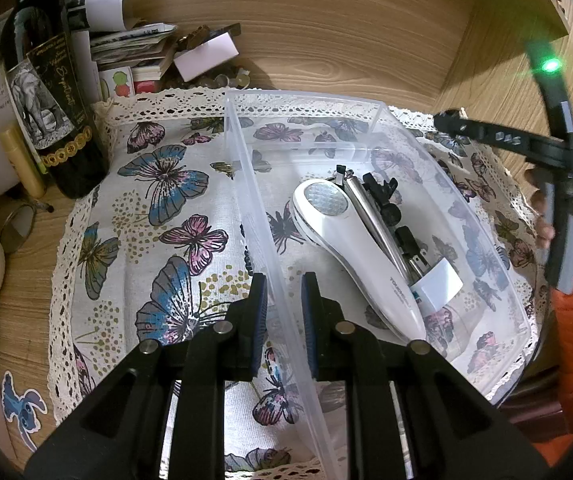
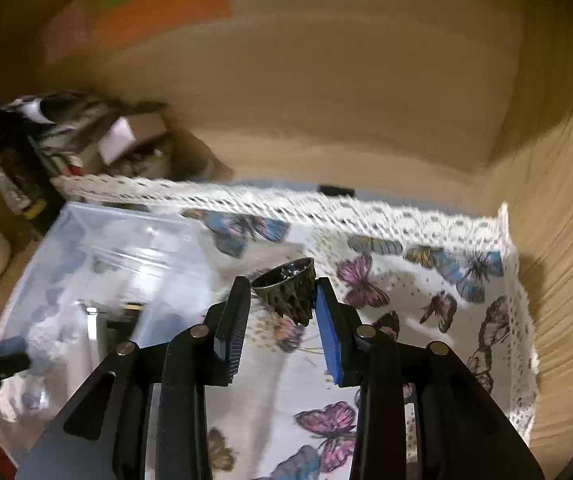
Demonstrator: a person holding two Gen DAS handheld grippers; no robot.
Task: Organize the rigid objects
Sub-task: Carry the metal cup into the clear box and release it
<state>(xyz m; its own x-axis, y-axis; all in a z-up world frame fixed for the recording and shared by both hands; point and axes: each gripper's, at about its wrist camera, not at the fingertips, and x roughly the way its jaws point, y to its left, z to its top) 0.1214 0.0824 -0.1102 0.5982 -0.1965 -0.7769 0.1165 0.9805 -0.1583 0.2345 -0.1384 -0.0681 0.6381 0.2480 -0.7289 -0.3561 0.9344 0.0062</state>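
Observation:
A clear plastic bin [image 1: 246, 184] stands on a butterfly cloth [image 1: 158, 216]. In it lie a white handheld device [image 1: 358, 252], a metal tool [image 1: 374, 220], black parts [image 1: 382, 196] and a small white box [image 1: 438, 284]. My left gripper [image 1: 284, 304] has its pads on either side of the bin's left wall, pressed onto it. My right gripper [image 2: 282, 292] is shut on a dark ridged cup-shaped object [image 2: 286, 288], held above the cloth [image 2: 406, 304] right of the bin [image 2: 126, 248]. The right gripper also shows in the left wrist view [image 1: 558, 156], beyond the bin's right wall.
A dark wine bottle [image 1: 54, 100], a yellow tube [image 1: 22, 164] and a pile of papers and boxes [image 1: 138, 48] stand at the back left. Wooden walls [image 1: 326, 32] close in the back and the right side. The right wrist view is motion-blurred.

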